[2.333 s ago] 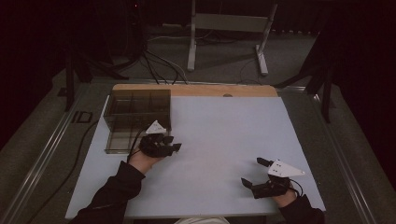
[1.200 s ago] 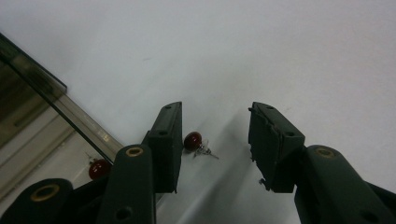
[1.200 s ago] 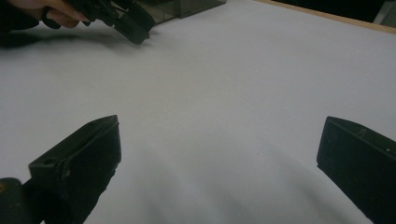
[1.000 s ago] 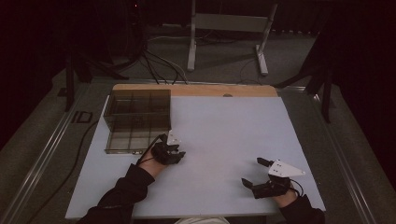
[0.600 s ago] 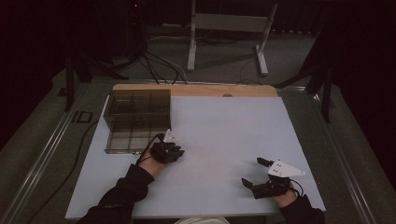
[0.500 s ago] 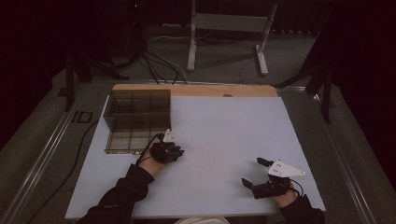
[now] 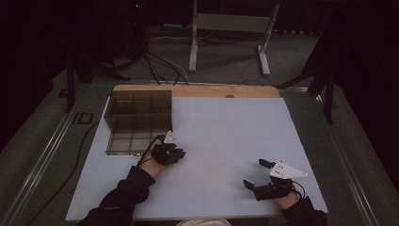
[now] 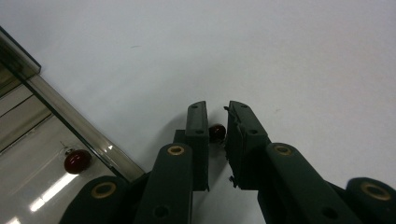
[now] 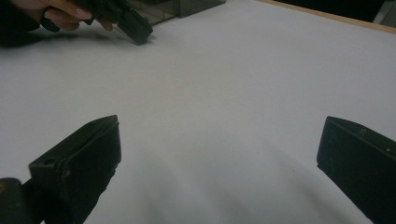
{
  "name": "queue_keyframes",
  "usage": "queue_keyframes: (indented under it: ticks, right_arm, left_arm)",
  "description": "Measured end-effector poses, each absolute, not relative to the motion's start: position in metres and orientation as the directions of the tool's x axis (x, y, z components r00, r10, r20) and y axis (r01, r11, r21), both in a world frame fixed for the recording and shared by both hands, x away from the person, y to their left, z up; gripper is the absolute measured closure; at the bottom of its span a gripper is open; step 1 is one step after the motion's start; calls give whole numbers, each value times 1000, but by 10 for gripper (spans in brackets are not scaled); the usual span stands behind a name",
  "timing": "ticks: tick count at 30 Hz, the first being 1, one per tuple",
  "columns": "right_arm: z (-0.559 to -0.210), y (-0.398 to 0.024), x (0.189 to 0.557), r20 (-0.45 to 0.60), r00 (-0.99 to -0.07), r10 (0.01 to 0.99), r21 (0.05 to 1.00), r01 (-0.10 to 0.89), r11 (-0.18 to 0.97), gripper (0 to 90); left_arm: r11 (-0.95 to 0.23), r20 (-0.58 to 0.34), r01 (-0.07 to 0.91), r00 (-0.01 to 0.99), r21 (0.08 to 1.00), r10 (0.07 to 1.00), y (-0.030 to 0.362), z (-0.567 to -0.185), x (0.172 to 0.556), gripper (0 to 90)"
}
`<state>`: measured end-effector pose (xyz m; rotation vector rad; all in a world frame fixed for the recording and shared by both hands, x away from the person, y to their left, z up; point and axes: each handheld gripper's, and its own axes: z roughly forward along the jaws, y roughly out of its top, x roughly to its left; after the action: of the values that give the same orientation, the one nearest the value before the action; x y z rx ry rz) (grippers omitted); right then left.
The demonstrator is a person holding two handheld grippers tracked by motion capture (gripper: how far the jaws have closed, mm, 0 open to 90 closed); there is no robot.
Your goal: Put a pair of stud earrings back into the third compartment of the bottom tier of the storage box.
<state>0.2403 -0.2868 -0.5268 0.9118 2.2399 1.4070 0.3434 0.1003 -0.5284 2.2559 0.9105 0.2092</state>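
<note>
While the right claw (image 9: 219, 158) gapes, the left claw (image 8: 216, 133) — just closing — pinches a dark red bead (image 8: 215, 133).

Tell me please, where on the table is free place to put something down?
The white table is bare between the left gripper and the right gripper, and along its far and right sides. It is crowded at the near corner of the divided clear box, where the left gripper pinches a small dark red bead.

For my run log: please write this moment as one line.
left claw: closing on dark red bead | right claw: open, idle | divided box: one bead inside
</note>
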Motion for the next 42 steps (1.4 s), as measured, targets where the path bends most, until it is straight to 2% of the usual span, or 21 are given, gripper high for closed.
queue_keyframes:
  ticks: [42]
  right_arm:
    - [-527,-286,241,48,-735,677,892,337,303,1]
  left_arm:
    - [-538,-105,506,786,674,609,108,-496,328,811]
